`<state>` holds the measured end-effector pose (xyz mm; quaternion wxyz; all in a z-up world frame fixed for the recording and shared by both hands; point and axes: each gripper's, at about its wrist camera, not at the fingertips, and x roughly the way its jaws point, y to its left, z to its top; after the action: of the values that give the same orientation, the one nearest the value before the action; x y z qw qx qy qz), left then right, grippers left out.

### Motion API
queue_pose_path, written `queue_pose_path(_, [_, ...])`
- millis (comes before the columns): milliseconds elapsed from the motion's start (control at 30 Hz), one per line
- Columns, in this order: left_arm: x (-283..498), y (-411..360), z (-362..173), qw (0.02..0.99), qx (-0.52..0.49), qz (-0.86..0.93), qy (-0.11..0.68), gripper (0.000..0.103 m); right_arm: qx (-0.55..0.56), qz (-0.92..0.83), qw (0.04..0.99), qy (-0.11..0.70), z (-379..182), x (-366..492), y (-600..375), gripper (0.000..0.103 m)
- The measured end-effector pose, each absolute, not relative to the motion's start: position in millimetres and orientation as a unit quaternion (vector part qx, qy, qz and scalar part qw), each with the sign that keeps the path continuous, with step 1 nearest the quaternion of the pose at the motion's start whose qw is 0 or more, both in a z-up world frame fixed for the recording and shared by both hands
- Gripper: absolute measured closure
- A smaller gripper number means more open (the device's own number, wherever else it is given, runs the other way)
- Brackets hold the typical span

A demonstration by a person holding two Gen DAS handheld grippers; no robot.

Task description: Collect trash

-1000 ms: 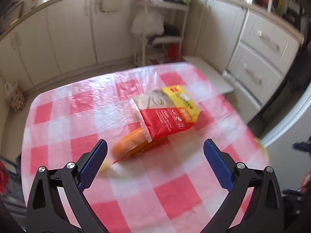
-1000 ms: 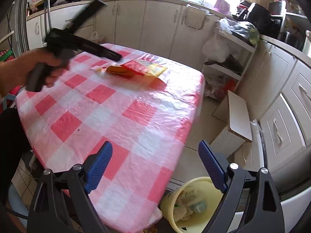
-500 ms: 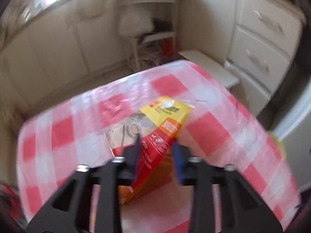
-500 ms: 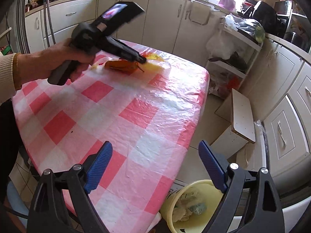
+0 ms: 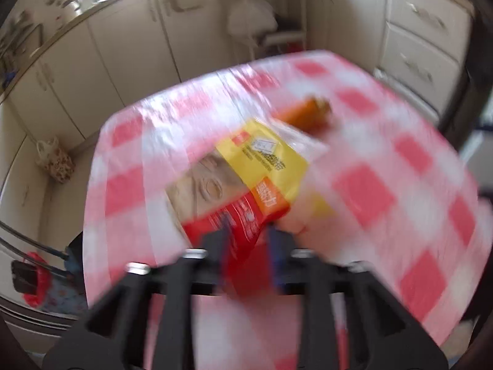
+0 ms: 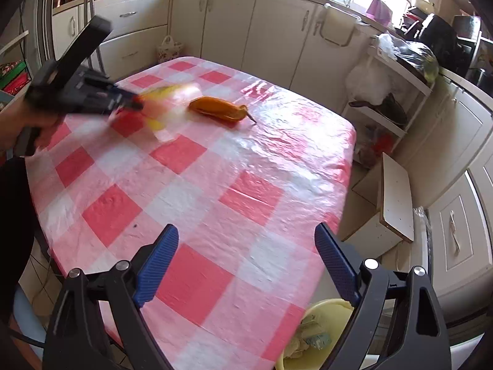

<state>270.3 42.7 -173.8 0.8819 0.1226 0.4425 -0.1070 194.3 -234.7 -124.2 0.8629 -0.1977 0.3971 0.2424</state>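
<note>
My left gripper (image 5: pixel 246 240) is shut on the red end of a red and yellow snack packet (image 5: pixel 243 178) and holds it lifted over the checked table (image 5: pixel 369 191); the view is blurred by motion. The packet appears as a yellow blur (image 6: pixel 166 104) in the right wrist view, at the tip of the left gripper (image 6: pixel 135 103). An orange wrapper (image 6: pixel 218 109) lies on the table beyond it, also seen in the left wrist view (image 5: pixel 308 112). My right gripper (image 6: pixel 246 262) is open and empty above the table's near corner.
A yellow bin (image 6: pixel 320 336) with trash inside stands on the floor below the table's near corner. Cream cabinets (image 6: pixel 277 30) line the walls. A white wire rack (image 6: pixel 391 92) and a small white step (image 6: pixel 394 197) stand right of the table.
The left gripper closed on the packet and pulled it up and away from the orange wrapper, which now lies uncovered on the table. The right gripper has stayed open and nearly still.
</note>
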Motion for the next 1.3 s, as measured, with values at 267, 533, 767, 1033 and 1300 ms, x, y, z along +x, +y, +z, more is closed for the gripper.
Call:
queue_pose_path(267, [215,46,-164,0.9,0.15,-0.072,0.402,0.015,-0.206,0.243,0.859,0.4,-126,199,-216,0.017])
queue_pose_path(533, [230,61,-174,0.892,0.136,-0.045,0.428,0.009,-0.209,0.242,0.859,0.401,-125,199,-192,0.017])
queue_pose_path(767, [268,56,-188,0.881,0.124,-0.06,0.452,0.008,-0.216,0.24,0.855,0.405,-127,201,-180,0.017])
queue_pose_path(1033, [291,53,-194,0.88,0.112,-0.096,0.451,0.007,-0.219,0.245,0.853,0.406,-130,208,-170,0.017])
queue_pose_path(1300, [295,63,-198,0.874,0.075,-0.111,0.467,0.007,-0.225,0.249,0.849,0.408,-133,212,-160,0.017])
